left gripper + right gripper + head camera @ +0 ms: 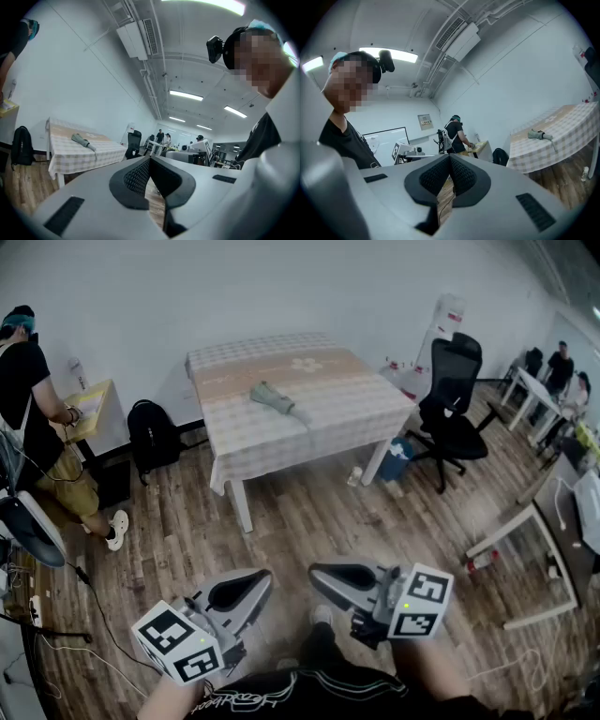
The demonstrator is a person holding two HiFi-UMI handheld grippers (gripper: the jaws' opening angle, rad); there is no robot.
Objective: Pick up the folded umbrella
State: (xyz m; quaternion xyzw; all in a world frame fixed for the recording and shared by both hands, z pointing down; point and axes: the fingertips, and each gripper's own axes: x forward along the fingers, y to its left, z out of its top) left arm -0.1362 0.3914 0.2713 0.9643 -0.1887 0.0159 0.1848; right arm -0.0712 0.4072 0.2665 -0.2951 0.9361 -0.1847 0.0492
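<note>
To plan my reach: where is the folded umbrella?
Head view: the folded umbrella lies near the middle of the checked table, left of the black chair.

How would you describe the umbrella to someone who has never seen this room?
Find the checked table by the white wall. Near its middle lies the umbrella, a folded grey-green bundle and the only thing on top.
</note>
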